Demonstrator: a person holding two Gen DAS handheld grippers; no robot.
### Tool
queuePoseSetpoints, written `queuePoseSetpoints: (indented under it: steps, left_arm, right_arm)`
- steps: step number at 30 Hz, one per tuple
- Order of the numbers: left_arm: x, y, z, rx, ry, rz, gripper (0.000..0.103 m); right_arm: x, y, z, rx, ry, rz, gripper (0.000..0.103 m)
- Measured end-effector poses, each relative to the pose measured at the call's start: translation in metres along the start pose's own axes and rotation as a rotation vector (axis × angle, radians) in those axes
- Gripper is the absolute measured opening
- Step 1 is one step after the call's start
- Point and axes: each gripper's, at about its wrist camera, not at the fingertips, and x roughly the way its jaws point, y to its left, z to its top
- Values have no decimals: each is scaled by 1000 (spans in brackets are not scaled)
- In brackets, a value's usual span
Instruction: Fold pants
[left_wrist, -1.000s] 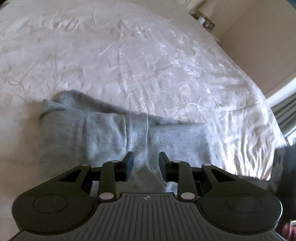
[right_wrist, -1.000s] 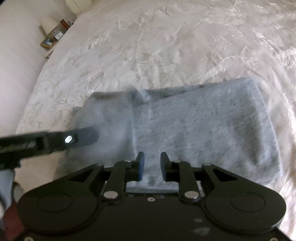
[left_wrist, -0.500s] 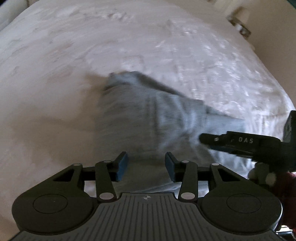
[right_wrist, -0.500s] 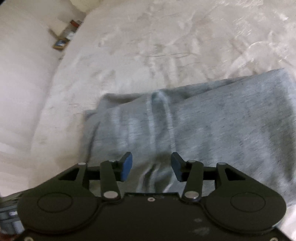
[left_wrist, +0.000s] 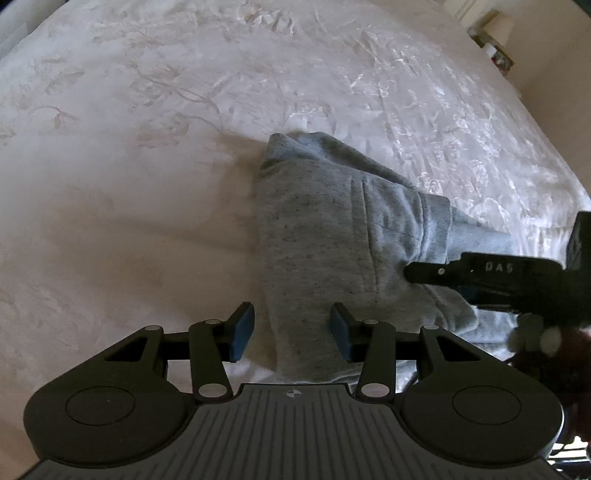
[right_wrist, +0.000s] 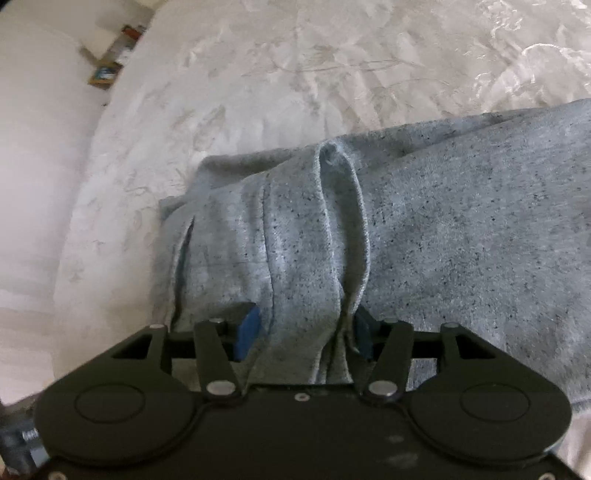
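Left gripper (left_wrist: 291, 328): fingers spread wide, blue pads on either side of the near left corner of the pants (left_wrist: 325, 236). The corner edge runs between them; no pinch is made. Whether the pads touch the cloth cannot be told.

Right gripper (right_wrist: 303, 338): fingers also spread, set low against the pants (right_wrist: 424, 236). A raised band of cloth with a seam ridge lies between the pads and partly covers the right one. The pads are apart and nothing is clamped. In the left view the right gripper (left_wrist: 436, 275) reaches in from the right side, its tip over the far part of the bundle.

Pants: grey marl sweatpants, lying on the bed (left_wrist: 147, 166), already doubled into a thick, compact stack of several layers. The top layer is bunched toward one end, with a loose flap showing on the left of the right view. The edges are not squared.

Bed: white embroidered cover; a small shelf with clutter (right_wrist: 107, 70) stands beyond it by the wall.

Judgement: the work appears late in the sequence, at a fresh grip on the near edge for a further fold or a tidy. The next move calls for both pairs of fingers to take all layers at the near edge together, then lift and carry evenly so the stack does not slide apart.
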Motion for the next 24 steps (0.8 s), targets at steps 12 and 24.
queuePoseSetpoints:
  steps: [12,24]
  left_arm:
    - [-6,1,0,-75,-39,51,44]
    - [27,-107,-4,84,-31,-22,44]
  right_arm:
    - [-153,51,-2,-249,-249,95,6]
    - [-97,-90,0,-208,-120,-328,7]
